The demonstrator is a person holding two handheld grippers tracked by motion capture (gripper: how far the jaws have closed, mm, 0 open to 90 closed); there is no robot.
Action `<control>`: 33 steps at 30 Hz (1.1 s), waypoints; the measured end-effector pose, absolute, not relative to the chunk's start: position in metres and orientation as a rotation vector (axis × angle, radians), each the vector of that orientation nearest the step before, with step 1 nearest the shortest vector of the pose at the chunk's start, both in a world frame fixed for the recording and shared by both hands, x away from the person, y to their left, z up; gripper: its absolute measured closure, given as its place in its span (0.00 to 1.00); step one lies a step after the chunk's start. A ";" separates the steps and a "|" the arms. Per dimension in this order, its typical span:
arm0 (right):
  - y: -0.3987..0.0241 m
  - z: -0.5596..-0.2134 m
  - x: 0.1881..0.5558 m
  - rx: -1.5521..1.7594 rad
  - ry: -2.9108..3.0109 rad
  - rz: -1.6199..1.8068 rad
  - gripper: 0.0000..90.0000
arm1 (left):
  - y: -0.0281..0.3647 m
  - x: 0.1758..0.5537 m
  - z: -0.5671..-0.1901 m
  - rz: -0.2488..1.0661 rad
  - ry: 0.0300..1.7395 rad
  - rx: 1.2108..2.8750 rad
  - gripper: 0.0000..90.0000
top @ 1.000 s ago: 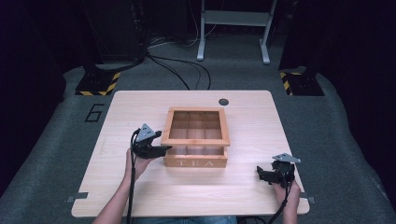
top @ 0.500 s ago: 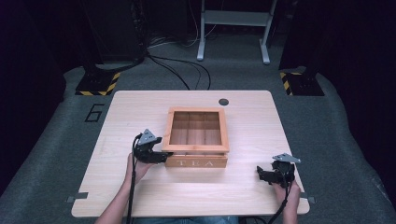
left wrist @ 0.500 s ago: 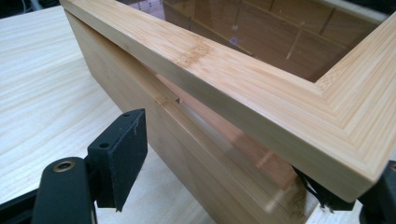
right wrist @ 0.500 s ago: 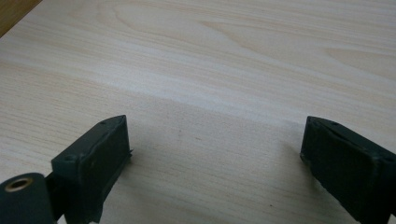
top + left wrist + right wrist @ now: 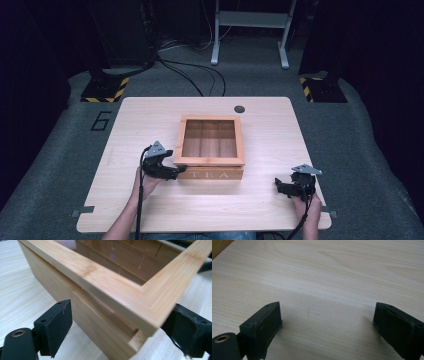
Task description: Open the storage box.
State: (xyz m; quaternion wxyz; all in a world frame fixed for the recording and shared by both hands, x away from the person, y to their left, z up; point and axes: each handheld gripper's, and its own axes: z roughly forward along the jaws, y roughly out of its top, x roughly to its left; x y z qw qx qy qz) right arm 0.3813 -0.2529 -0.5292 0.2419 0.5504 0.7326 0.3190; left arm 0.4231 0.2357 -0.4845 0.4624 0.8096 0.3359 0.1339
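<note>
At the near left corner of the tea box (image 5: pixel 211 150) mid-bench (image 5: pixel 150 215), the left gripper (image 5: pixel 120 332) has just been opening its fingers, now straddling the corner untouched, while the right gripper (image 5: pixel 327 327) gapes empty, so a careless nudge could skid the box.

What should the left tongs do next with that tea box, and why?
Probably draw back a little. The left tongs have just been opening, and their pads stand clear on either side of the tea box corner, its lid lying down on it.
</note>
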 end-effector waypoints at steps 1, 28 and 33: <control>-0.253 -0.529 0.381 1.502 2.006 0.871 0.08 | 0.233 0.422 -0.489 0.320 0.829 2.000 0.11; -0.253 -0.529 0.381 1.505 1.998 0.876 0.08 | 0.288 0.366 -0.483 0.493 0.900 1.921 0.01; -0.253 -0.529 0.381 1.505 1.998 0.876 0.09 | 0.310 0.353 -0.491 0.525 0.954 1.919 0.01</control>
